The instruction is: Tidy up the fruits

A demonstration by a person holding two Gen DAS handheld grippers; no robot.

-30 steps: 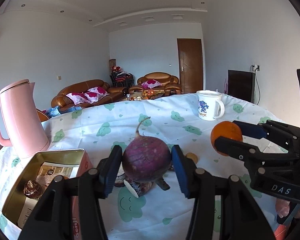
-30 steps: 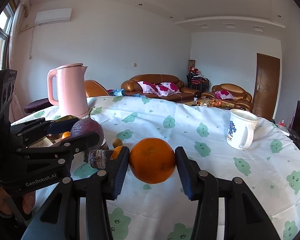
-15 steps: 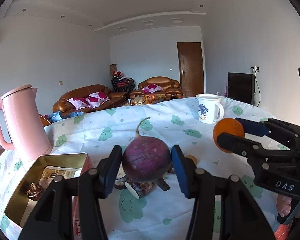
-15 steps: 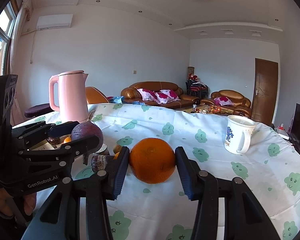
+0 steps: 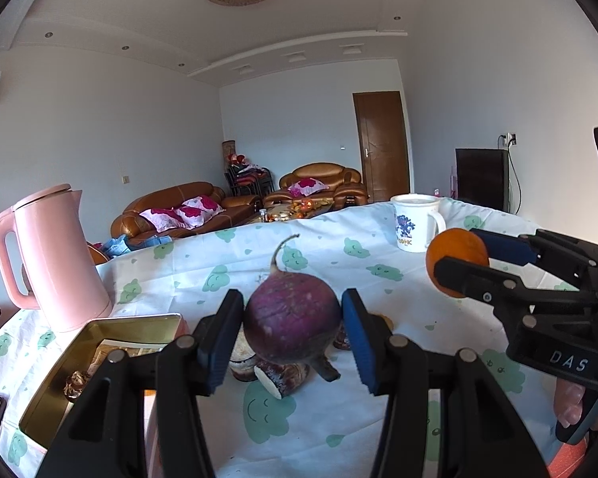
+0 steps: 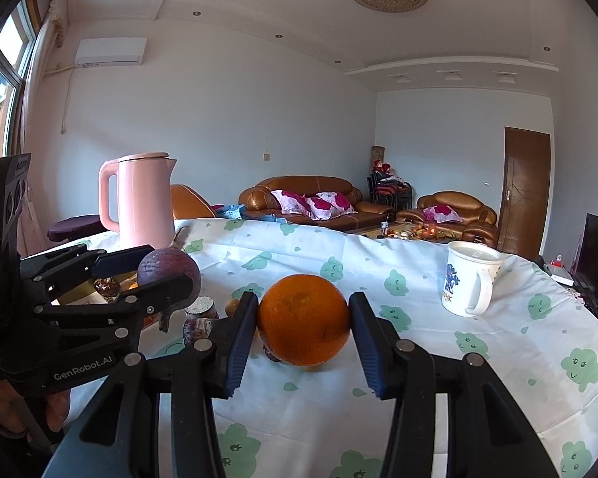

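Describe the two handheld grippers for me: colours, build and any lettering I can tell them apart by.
Both are matte black plastic frames with silver rivets and two flat fingers faced with dark blue pads. The left gripper carries white "GenRobot.AI" lettering on its side, seen from the right wrist camera. The right gripper shows white "DAS" on its side, seen from the left wrist camera. No cables or sleeves show.

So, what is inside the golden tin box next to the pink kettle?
Inside the open tin box lies a printed paper card and one small brown wrapped piece. The left claw, shut on the purple turnip, covers the box's near right part, so anything there is hidden.
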